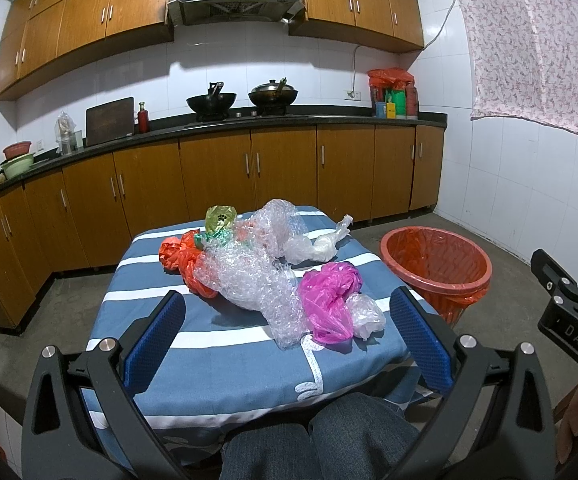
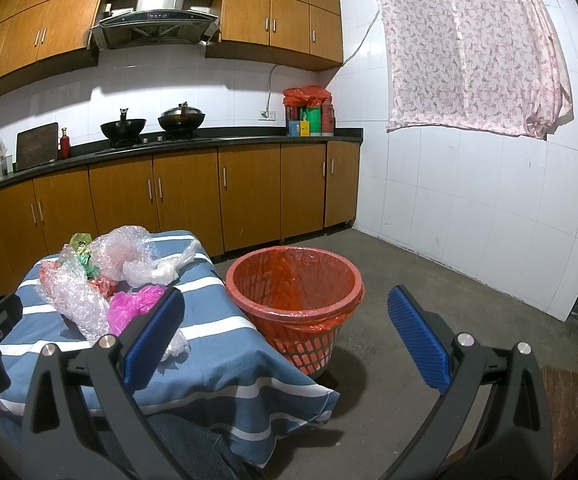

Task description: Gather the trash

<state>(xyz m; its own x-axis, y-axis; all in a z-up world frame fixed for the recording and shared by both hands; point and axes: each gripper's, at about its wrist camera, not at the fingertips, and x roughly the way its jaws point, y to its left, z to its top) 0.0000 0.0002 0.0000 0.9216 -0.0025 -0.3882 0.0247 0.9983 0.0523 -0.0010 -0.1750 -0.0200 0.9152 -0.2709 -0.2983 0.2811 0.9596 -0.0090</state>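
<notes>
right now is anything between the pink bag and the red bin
Nothing visible. The pink bag lies near the table edge closest to the red bin, whose mouth is open. Only a small clear bag sits beside it on that side.

Bags [image 1: 273,268] lie on the table [image 1: 225,360] (bin [image 1: 435,268] stands right).

The left wrist view looks forward and a little down along its claw [image 1: 289,320] over the near edge of the table [image 1: 217,364], with the trash pile [image 1: 257,272] at frame centre and the bin [image 1: 437,256] at right. The right wrist view sits further right and faces the bin [image 2: 295,280] at centre, with the table [image 2: 225,368] at lower left. Both views share the table, pile, bin, cabinets and curtain. Each view catches the other claw at its edge.
</notes>
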